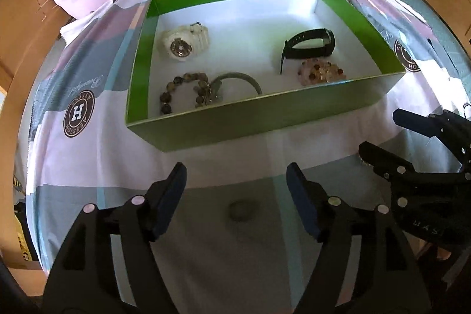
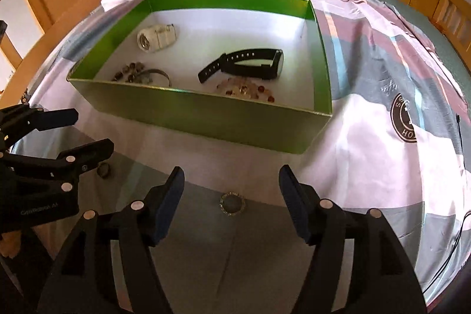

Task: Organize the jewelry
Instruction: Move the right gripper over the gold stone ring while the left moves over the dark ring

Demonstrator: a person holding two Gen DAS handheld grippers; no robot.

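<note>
The left gripper [image 1: 235, 190] has its jaws spread wide and empty above a dull ring [image 1: 242, 211] on the bedsheet [image 1: 88, 167]. The right gripper [image 2: 231, 193] is equally wide, empty, over a sparkly ring [image 2: 232, 203]. Beyond, the green box [image 1: 235, 119] holds a white watch [image 1: 184, 41], black watch [image 1: 309, 44] and bead bracelets [image 1: 321, 72].

We hold our left gripper [image 1: 236, 184] low at the frame's bottom centre, jaws spread wide; our right gripper [image 2: 231, 187] likewise sits bottom centre, jaws parted.
</note>
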